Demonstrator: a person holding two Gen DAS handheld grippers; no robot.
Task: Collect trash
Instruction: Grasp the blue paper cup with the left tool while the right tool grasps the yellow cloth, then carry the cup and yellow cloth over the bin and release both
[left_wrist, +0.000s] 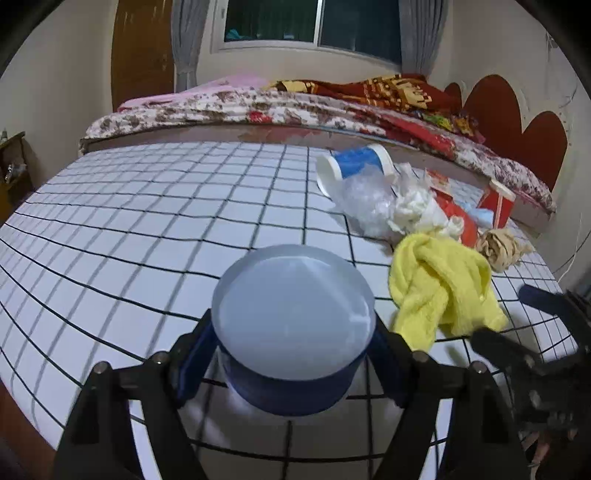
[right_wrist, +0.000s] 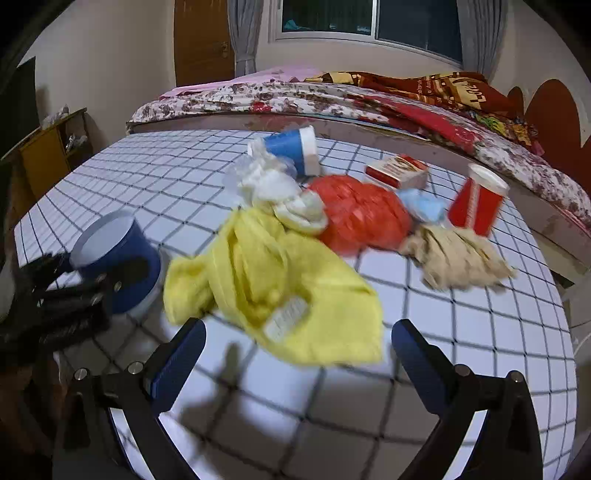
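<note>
— White cloth with a dark grid covered the table (left_wrist: 147, 221) under me, filling most of both views. What stood behind it?

— At the top of each frame lay a bed with a floral cover (right_wrist: 258, 98) and a red patterned blanket (left_wrist: 399, 88); above it a dark window (left_wrist: 314, 18) with grey curtains, and a brown door (right_wrist: 201, 40) at upper left.

— And your fingers?

— My left gripper (left_wrist: 295, 347) had its blue pads on either side of a blue paper cup (left_wrist: 295, 325) at lower centre of the left view, pressing its walls. My right gripper (right_wrist: 299, 354) stood wide open, holding nothing, at the near edge of a yellow cloth (right_wrist: 273, 280).

— Where was the trash?

— Heaped right of centre: a tipped blue cup (right_wrist: 291, 147), white crumpled tissue (right_wrist: 273, 184), a red bag (right_wrist: 362, 214), a small red-and-white box (right_wrist: 397, 171), an upright red cup (right_wrist: 476, 201) and a brown paper wad (right_wrist: 454, 258).
</note>
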